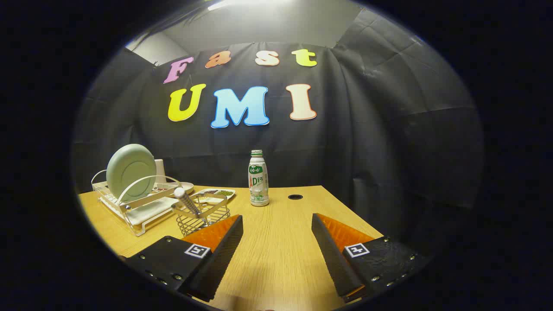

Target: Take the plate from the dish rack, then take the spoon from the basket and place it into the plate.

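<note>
A pale green plate (131, 172) stands on edge in a white wire dish rack (129, 203) at the far left of the wooden table. Just right of the rack is a small wire basket (203, 216), and a spoon (186, 200) leans in it with its handle sticking up toward the rack. My gripper (276, 222) is open above the table, nothing between its fingers. The basket sits just ahead of the left finger (224, 246), and the rack and plate lie beyond it to the left.
A white and green drink bottle (258, 179) stands ahead between the fingers, further back on the table (276, 259). A shallow tray (216, 194) with dark and green bits lies behind the basket. A small round hole (295, 197) is in the tabletop right of the bottle.
</note>
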Motion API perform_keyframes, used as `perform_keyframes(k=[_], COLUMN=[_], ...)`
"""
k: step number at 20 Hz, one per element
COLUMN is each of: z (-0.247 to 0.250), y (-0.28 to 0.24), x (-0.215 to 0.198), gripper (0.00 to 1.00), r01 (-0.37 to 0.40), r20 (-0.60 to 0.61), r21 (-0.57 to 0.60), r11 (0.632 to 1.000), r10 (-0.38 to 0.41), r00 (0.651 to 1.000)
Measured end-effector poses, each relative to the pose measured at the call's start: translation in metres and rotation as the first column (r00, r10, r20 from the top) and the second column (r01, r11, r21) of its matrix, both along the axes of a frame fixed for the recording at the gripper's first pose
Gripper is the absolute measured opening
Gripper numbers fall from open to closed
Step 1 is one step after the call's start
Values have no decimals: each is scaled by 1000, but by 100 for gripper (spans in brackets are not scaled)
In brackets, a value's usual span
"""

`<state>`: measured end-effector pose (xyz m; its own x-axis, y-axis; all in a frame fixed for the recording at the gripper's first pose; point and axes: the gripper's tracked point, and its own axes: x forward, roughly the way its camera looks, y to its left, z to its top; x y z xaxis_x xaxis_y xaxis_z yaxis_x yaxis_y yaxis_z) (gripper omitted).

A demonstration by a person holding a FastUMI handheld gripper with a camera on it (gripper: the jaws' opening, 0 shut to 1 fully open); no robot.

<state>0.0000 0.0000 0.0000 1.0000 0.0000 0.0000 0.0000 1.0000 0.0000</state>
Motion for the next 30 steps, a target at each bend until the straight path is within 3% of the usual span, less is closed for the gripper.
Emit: perform_keyframes(k=[4,6,13,17,20,24,27,30], z=[43,75,160,194,220,234,222,183], y=[-2,-12,-23,20,80,180,255,311], x=[33,32,-66,-108,-108,-73,-33,4], gripper=[97,97,97,97,97,98,97,98], r01=[19,71,293,341,334,274,208,145], r20=[75,95,109,100,95,56,-1,-135], r21=[-27,-70,-100,-76,-86,-31,1,28], r11=[999,995,951,937,939,961,978,989], r10=[-17,-64,-282,-333,-326,-272,-208,-140], r00=[997,993,953,937,941,961,978,981])
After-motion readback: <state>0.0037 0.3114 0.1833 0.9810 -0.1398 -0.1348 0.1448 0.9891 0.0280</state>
